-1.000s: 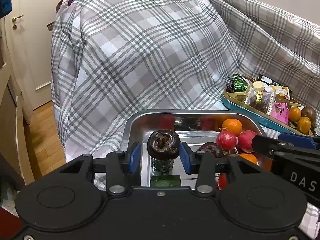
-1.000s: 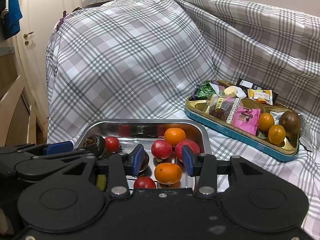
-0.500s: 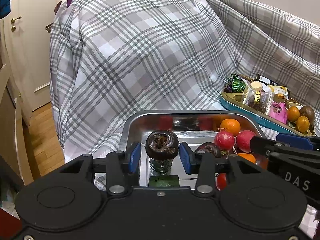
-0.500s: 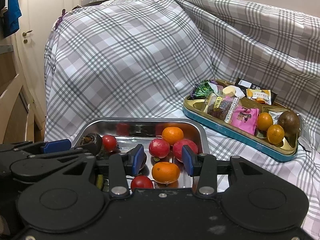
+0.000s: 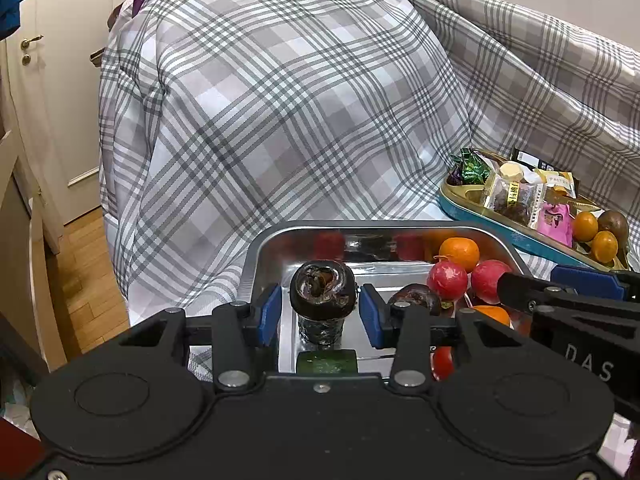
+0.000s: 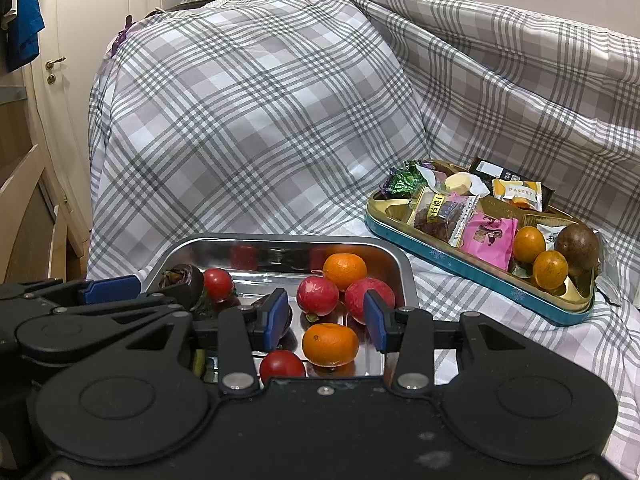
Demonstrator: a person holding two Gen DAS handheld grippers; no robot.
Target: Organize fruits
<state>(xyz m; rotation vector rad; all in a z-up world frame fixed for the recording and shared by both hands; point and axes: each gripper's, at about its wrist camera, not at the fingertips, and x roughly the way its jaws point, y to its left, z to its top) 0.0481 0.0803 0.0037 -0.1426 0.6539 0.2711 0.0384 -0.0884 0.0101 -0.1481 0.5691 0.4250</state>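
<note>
A steel tray on the plaid cover holds several fruits: oranges, red fruits, tomatoes and dark shrivelled fruits. My left gripper is open over the tray's left part, its blue pads on either side of a dark fruit with small gaps, not touching. A green piece lies just below it. My right gripper is open and empty above the near orange.
A teal and gold snack tray at the right holds wrapped snacks, two small oranges and a brown fruit. A plaid-covered mound rises behind. Wood floor and a door are at the left.
Both grippers have drawn back slightly from the steel tray. The left pads have opened a little away from the dark fruit, which stays in the tray.
</note>
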